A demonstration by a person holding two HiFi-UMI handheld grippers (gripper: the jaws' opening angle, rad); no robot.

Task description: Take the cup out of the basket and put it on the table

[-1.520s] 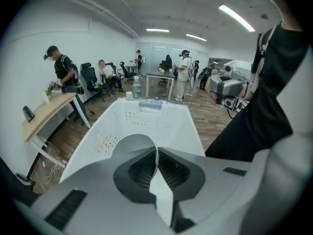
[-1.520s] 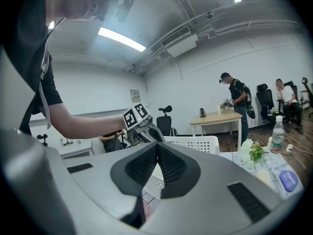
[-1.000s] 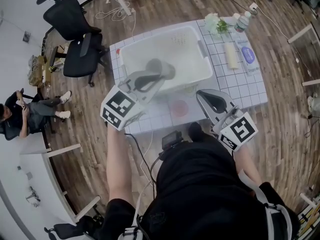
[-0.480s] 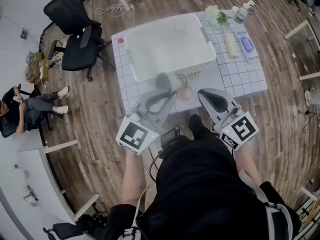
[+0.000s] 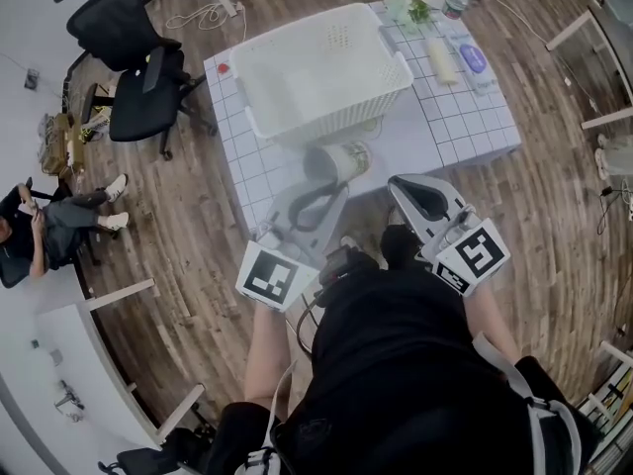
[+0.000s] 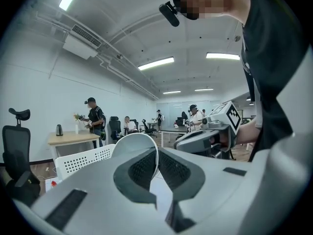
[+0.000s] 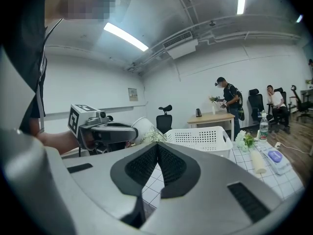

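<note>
On the gridded white surface [image 5: 465, 125], the white perforated plastic basket [image 5: 326, 119] stands just behind the white paper cup [image 5: 343, 160]. My left gripper [image 6: 156, 153] has its fingers pinched on the cup's rim, outside the basket. The right gripper [image 7: 157, 149] has its fingers closed, empty.

On the wood floor [image 5: 188, 295] stands a black office chair [image 5: 134, 62], a seated person [image 5: 45, 228] near its lower left, white cable [image 5: 203, 18] just right, flowers [image 5: 406, 6], a bottle [image 5: 453, 0] and a cream roll [image 5: 441, 60] farther right

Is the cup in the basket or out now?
Out: the left gripper pinches the cup by its rim, sideways, in front of the basket.
</note>
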